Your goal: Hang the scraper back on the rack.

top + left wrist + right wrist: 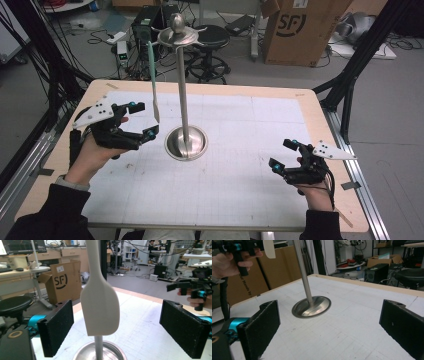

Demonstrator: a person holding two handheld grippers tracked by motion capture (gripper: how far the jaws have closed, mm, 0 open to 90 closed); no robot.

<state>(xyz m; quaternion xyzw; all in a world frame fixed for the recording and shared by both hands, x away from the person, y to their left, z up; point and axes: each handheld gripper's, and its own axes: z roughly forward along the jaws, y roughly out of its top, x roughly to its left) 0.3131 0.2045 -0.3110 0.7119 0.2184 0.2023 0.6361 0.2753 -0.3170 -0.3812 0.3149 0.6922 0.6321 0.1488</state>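
The spatula hangs from the top disc of the metal stand, blade down, on the side of the pole toward my left gripper. The blade end hangs free above the stand's round base, not touching the surface.

I judge it light, with a pale, smooth blade that probably flexes a little and a slim handle above it. Hanging as it does, it will likely swing if nudged, so I would take it by the flat blade or just above, where the neck narrows, squarely across the faces, and lift it off the disc rather than pull sideways, since the tall stand could tip.

In my left gripper view the blade sits between my two black jaws, which stand wide apart with clear gaps on both sides; the gripper is released, touching nothing.

My right gripper rests low, well away from the stand on its opposite side, jaws spread wide and holding nothing, pointed toward the base.
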